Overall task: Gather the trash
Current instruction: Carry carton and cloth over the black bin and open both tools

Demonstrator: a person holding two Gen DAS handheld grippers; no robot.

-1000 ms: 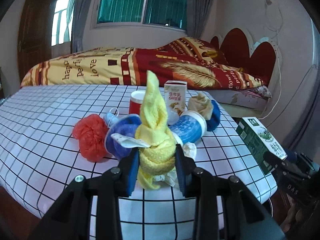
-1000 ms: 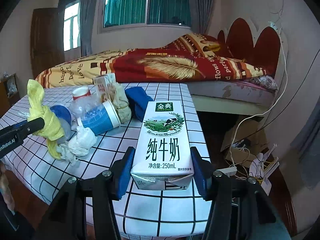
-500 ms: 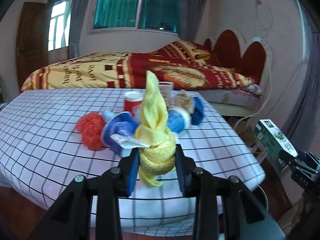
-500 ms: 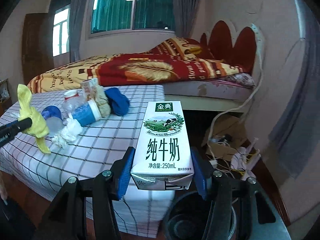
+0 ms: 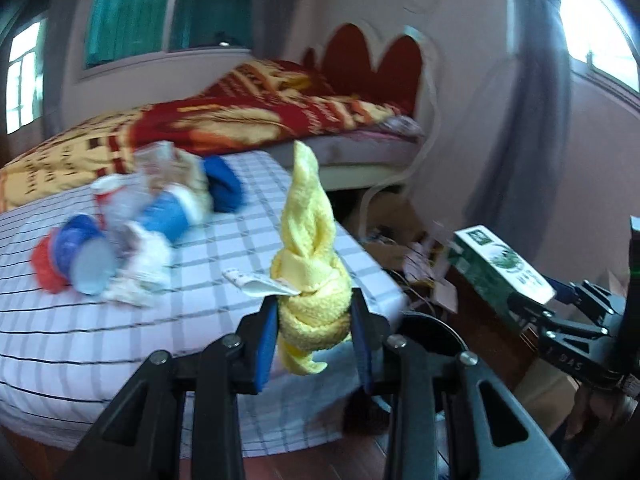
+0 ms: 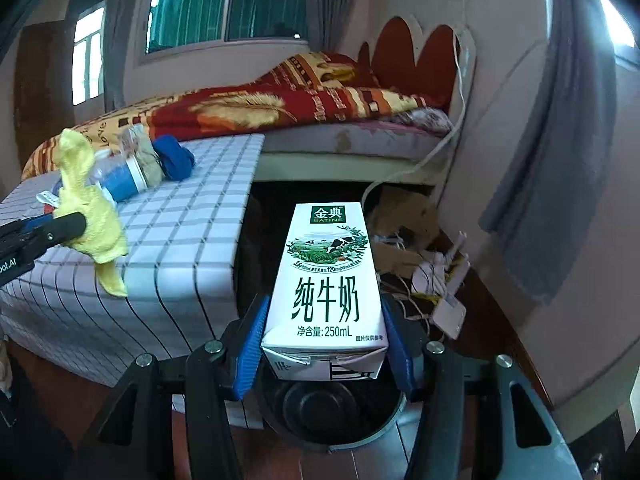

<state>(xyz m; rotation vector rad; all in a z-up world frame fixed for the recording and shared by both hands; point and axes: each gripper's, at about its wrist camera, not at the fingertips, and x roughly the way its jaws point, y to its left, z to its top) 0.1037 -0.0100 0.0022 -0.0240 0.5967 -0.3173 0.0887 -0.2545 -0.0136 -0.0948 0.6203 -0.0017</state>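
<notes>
Tabletop (image 6: pixel 180 240): covered in white cloth with a dark grid, the cloth hanging over the edges. Lying on it, in one loose cluster toward the far side: blue cup on its side (image 6: pixel 122 180); dark blue cloth bundle (image 6: pixel 174 158); crumpled white tissue (image 5: pixel 140 264); red plastic bag (image 5: pixel 42 268); red-and-white cup (image 5: pixel 106 192); small carton, blurred (image 5: pixel 156 154).

Wooden floor (image 6: pixel 360 464): round black bin (image 6: pixel 320 404) stands on it just beside the tabletop corner; cardboard and cables (image 6: pixel 420 264) lie by the wall.
</notes>
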